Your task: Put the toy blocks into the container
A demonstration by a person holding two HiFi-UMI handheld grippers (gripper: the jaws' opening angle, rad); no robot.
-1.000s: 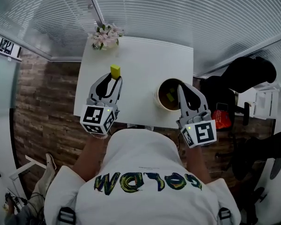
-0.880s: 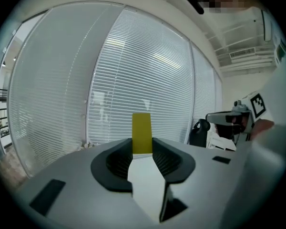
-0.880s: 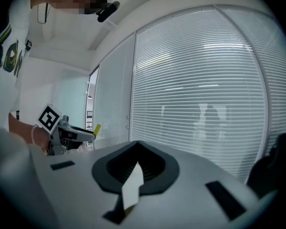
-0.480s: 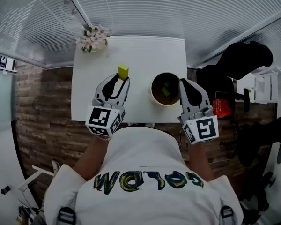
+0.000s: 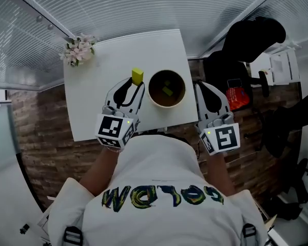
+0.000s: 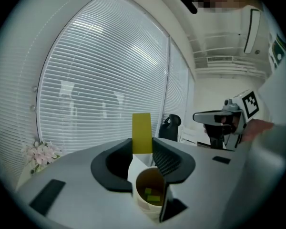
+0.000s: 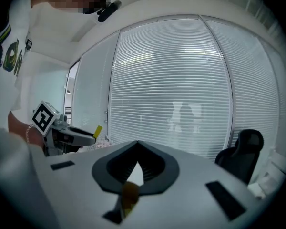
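Note:
My left gripper (image 5: 135, 84) is shut on a yellow block (image 5: 137, 76), which it holds upright just left of the round tan container (image 5: 153, 97). In the left gripper view the yellow block (image 6: 142, 132) stands between the dark jaws of the left gripper (image 6: 142, 146), and the container (image 6: 142, 205) sits below with green blocks (image 6: 155, 193) inside. Green blocks (image 5: 168, 90) also show in the head view. My right gripper (image 5: 202, 88) hangs past the table's right edge, its jaws together with nothing in them; the right gripper (image 7: 136, 147) looks the same in its own view.
The white table (image 5: 92, 101) carries a small bunch of pink flowers (image 5: 78, 50) at its far left corner. A black office chair (image 5: 251, 35) and a red thing (image 5: 236, 99) stand to the right, over a wood floor. Blinds line the far wall.
The left gripper has carried the yellow block to the right, up beside the container. The right gripper now sits right of the container, off the table's edge.

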